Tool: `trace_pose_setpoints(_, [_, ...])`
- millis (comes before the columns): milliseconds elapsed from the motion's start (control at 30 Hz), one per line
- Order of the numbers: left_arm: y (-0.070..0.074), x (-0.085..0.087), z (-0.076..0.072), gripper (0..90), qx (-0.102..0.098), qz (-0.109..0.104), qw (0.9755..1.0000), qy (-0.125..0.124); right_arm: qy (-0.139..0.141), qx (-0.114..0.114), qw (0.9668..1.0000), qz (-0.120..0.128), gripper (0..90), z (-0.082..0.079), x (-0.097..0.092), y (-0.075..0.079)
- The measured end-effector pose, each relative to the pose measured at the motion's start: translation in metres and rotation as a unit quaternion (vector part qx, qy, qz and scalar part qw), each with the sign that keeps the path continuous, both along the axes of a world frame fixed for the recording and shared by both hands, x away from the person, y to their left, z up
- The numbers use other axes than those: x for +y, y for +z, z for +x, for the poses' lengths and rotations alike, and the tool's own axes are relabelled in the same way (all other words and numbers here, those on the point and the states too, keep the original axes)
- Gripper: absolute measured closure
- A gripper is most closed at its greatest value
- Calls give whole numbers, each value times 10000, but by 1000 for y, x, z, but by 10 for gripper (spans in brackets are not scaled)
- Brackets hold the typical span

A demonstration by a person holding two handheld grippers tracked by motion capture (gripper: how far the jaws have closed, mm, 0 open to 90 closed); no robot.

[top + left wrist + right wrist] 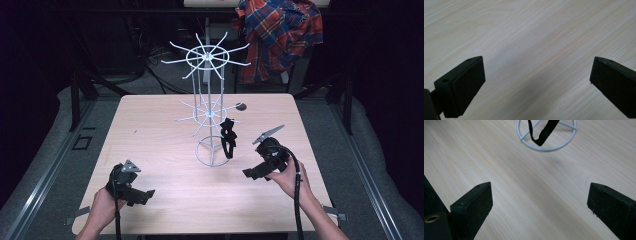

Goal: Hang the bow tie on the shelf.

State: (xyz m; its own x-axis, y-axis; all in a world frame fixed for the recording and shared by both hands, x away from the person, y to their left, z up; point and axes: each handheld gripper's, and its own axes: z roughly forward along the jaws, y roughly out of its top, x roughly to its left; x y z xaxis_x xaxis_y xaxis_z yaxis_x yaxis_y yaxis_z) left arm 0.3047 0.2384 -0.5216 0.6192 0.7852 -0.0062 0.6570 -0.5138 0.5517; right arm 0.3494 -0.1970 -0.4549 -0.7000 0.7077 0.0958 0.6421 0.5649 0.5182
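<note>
- Nearest the high view's camera are my two hands at the near edge of the wooden table (150,125), each holding a gripper.
- On my left, the left gripper (145,195) sits low over the near left part of the table, aimed toward the middle. In the left gripper view its jaws stand wide apart with bare wood between them; it holds nothing.
- On my right, the right gripper (249,173) is over the near right part of the table, pointing inward toward the rack's foot. In the right gripper view its jaws gape wide over bare wood, nothing between the pads (482,202).
- Ahead of the right gripper stands the white wire rack (210,112), upright near the table's middle, with two tiers of spoke arms and a ring base (546,146) resting on the wood.
- From a lower arm on the rack's right side hangs the black strap (228,138), a dark loop dangling beside the post. In the right gripper view its lower end (540,137) hangs over the ring base.
- Strap and right gripper are near each other but not touching.
- Beyond the table's far edge a plaid shirt (280,35) is draped over something I cannot make out.
</note>
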Motion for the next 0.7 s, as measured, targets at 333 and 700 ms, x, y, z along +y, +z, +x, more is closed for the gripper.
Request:
trace_pose_setpoints(333, [-3, 0, 1, 0, 45, -7, 10000, 24, -19, 299, 9992, -283, 0, -25, -19, -18])
trace_pose_setpoints(700, [-3, 0, 0, 0, 43, 73, 9999, 78, -226, 715, 9950, -657, 0, -63, -53, -54])
